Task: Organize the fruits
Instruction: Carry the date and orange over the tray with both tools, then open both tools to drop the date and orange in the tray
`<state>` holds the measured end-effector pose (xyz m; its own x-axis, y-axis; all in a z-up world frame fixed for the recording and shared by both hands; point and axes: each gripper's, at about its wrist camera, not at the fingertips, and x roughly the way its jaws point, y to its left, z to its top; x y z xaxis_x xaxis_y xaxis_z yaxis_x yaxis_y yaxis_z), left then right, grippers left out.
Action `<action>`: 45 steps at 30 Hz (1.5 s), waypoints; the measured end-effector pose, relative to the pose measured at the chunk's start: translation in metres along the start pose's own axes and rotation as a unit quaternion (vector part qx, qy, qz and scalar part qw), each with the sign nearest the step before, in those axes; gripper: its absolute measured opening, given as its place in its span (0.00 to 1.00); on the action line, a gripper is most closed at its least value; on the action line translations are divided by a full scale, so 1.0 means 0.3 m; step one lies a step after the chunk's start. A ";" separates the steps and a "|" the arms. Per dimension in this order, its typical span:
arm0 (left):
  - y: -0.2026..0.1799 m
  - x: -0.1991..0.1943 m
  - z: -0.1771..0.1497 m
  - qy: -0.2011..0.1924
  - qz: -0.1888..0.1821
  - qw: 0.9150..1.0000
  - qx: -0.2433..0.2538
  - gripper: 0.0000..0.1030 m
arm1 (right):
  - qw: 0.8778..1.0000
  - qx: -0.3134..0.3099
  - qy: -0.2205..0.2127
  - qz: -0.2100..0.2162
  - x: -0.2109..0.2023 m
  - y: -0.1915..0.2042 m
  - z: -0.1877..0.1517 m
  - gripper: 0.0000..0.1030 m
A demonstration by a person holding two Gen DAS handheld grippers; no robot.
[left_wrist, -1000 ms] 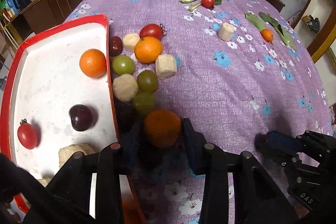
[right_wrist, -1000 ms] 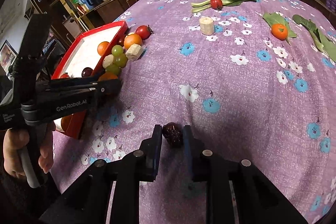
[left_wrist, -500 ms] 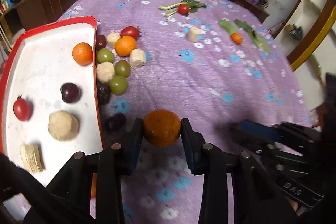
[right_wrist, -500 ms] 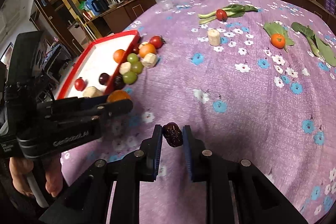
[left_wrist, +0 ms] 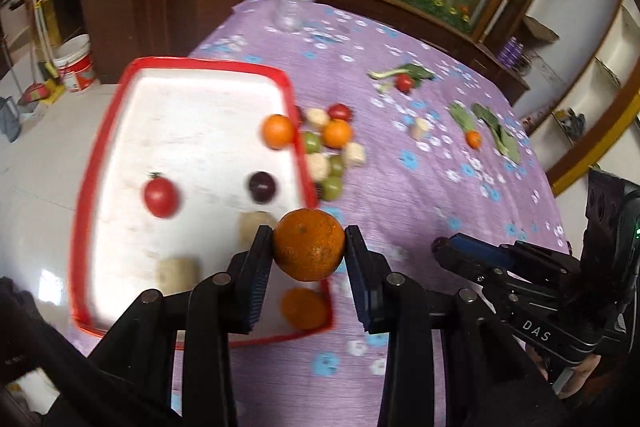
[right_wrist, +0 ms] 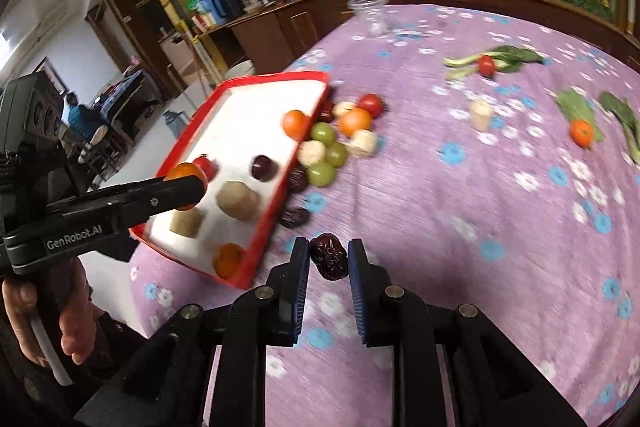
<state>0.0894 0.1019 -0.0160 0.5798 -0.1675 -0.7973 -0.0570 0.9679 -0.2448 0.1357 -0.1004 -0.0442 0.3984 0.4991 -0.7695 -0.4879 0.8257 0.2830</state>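
Observation:
My left gripper (left_wrist: pixel 309 251) is shut on an orange (left_wrist: pixel 309 244) and holds it in the air above the near right corner of the red-rimmed white tray (left_wrist: pixel 100 163). The tray holds another orange (left_wrist: pixel 278 131), a tomato (left_wrist: pixel 161 195), a dark plum (left_wrist: pixel 262 186), pale chunks and an orange (left_wrist: pixel 303 308) at its near corner. My right gripper (right_wrist: pixel 329 259) is shut on a dark red date (right_wrist: pixel 329 255), lifted over the purple cloth right of the tray (right_wrist: pixel 264 215). The left gripper (right_wrist: pixel 184 187) shows in the right wrist view, over the tray.
A cluster of green grapes (right_wrist: pixel 332 154), an orange (right_wrist: pixel 355 121), a tomato, pale chunks and dates (right_wrist: pixel 295 217) lies against the tray's right rim. Farther off are a plastic cup (left_wrist: pixel 290 7), leafy greens with a tomato (left_wrist: pixel 404 81), a small orange (left_wrist: pixel 474 139) and a pale chunk (left_wrist: pixel 419 127).
Both grippers rose higher. My left gripper carried the orange leftward from over the cloth to above the tray's near corner. My right gripper still holds the date and swung toward the tray.

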 end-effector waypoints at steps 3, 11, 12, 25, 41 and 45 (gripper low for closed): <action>0.055 0.008 0.018 -0.002 0.006 1.000 -0.010 0.32 | 1.000 -0.017 0.009 0.012 0.059 0.055 0.056 0.19; 0.243 0.046 0.126 -0.015 0.021 0.999 -0.040 0.33 | 0.997 -0.052 0.035 0.053 0.254 0.188 0.243 0.19; 0.259 0.055 0.134 -0.013 0.025 0.999 -0.042 0.33 | 0.996 -0.056 0.037 0.054 0.280 0.202 0.263 0.19; 0.385 0.207 0.200 0.020 0.046 0.998 -0.043 0.33 | 0.993 -0.094 0.065 0.019 0.585 0.298 0.383 0.19; 0.424 0.197 0.171 0.006 0.055 0.995 -0.080 0.56 | 0.996 -0.048 0.055 0.054 0.530 0.235 0.398 0.36; 0.327 0.095 0.150 -0.031 0.058 0.995 -0.069 0.64 | 0.998 -0.028 0.018 0.046 0.344 0.160 0.375 0.45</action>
<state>0.1368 0.2006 -0.0379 0.6111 -0.0398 -0.7906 -0.2348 0.9447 -0.2290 0.2407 0.0201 -0.0455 0.3230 0.5615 -0.7619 -0.5640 0.7606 0.3215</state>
